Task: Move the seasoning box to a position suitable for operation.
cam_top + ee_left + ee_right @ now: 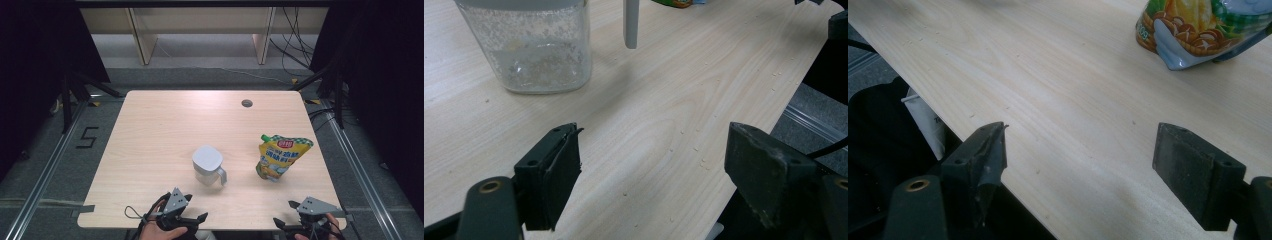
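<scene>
The left hand-held gripper (192, 218) rests at the near edge of the worktop with its jaws wide apart and nothing between them; the right hand-held gripper (286, 216) sits at the same edge further right, jaws likewise spread and empty. Just ahead of the left one stands a clear, squarish plastic jug with a white lid and white handle (208, 165), upright, its walls beaded with droplets inside. It looks light and stiff but smooth, so the handle, which faces the near right, seems the surest place to grip. Ahead of the right one lies a yellow spouted pouch with a green cap (279, 156), soft and likely to sag; its upper neck by the cap should hold best. The pale wooden worktop (165, 125) has a cable hole at the back; grey floor, dark curtains and a light shelf unit surround it.
</scene>
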